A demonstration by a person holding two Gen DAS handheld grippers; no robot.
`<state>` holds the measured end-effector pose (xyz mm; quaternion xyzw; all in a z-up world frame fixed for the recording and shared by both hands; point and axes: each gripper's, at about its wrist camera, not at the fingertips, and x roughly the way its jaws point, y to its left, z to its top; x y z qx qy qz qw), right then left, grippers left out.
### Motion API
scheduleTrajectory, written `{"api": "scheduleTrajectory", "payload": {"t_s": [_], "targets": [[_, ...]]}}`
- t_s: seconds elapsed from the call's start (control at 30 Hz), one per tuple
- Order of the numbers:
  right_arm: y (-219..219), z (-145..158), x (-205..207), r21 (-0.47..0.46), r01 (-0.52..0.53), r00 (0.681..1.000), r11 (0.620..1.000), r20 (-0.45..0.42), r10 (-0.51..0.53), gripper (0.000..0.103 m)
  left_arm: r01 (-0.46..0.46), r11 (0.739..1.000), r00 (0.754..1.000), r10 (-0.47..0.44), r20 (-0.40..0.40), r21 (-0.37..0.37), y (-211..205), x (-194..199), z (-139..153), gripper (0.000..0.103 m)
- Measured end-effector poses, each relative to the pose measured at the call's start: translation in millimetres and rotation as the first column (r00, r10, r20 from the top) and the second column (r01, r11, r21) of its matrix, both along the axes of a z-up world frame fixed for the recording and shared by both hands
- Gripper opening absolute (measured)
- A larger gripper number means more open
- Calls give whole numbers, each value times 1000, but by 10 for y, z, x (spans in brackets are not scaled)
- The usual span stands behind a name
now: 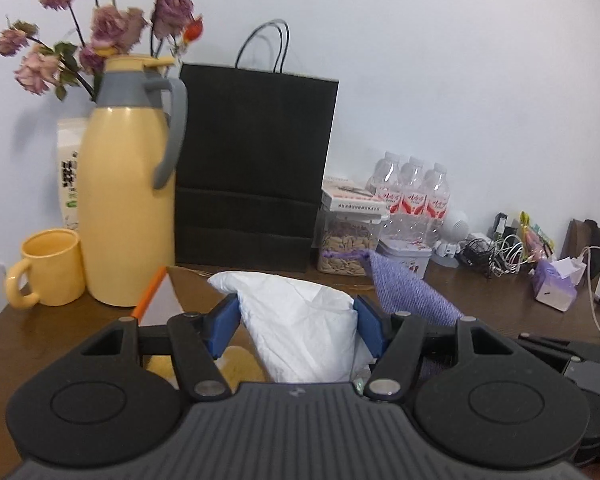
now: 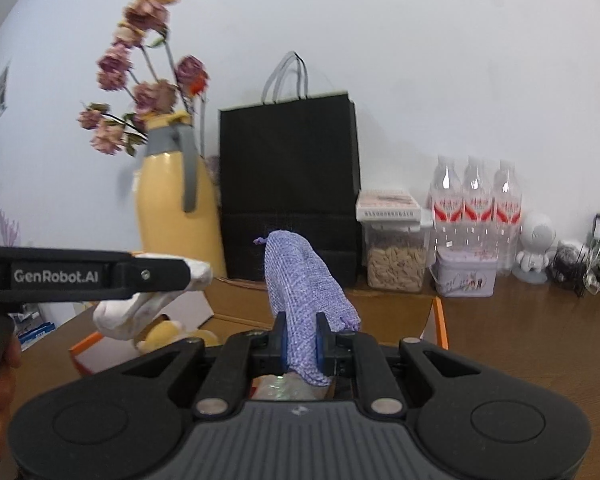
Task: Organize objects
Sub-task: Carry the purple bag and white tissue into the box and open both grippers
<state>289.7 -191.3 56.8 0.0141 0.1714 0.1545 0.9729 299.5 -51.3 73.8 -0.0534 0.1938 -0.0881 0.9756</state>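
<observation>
In the left wrist view, the left gripper (image 1: 298,326) holds a crumpled white bag (image 1: 304,328) at lower centre, its blue pads pressed against both sides. In the right wrist view, the right gripper (image 2: 302,346) is clamped tight on a purple knitted cloth (image 2: 304,280), which stands up at centre frame. Below both sits an open cardboard box (image 2: 434,316) with orange edging on a brown table (image 2: 520,332); something yellow, possibly a soft toy, lies inside. Behind stand a yellow thermos jug (image 1: 128,200), a black paper bag (image 1: 256,168) and water bottles (image 2: 476,208).
</observation>
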Motion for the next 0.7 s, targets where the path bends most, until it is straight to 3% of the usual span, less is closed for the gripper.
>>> {"api": "scheduleTrajectory", "payload": {"t_s": [0.2,0.3,0.37,0.4,0.43,0.5,0.6,0.7], "targets": [[-109,-241,359,1,3,996,1000,-89,-3,11,14,1000,998,-14,-64,9,-15,371,-271,65],[-134,-323,452,-2,10,993,1000,-117,-10,18,17,1000,996,-16,-90,15,15,437,-358,77],[-140,-351,475,-9,25,992,1000,-123,-26,34,15,1000,996,-12,-92,22,39,443,-379,88],[-141,-360,472,-12,26,992,1000,-125,-28,54,9,1000,996,-7,-88,20,48,432,-376,102],[-138,-363,455,-16,28,992,999,-121,-29,74,1,1000,997,1,-78,17,59,415,-372,103],[-131,-350,411,-25,33,994,999,-100,-35,94,-23,999,998,24,-64,23,61,384,-355,103],[-121,-322,362,-37,35,996,999,-77,-38,102,-33,999,997,35,-67,33,59,367,-332,103],[-112,-306,350,-42,33,996,999,-78,-36,103,-33,999,997,35,-63,35,56,351,-312,103]]}}
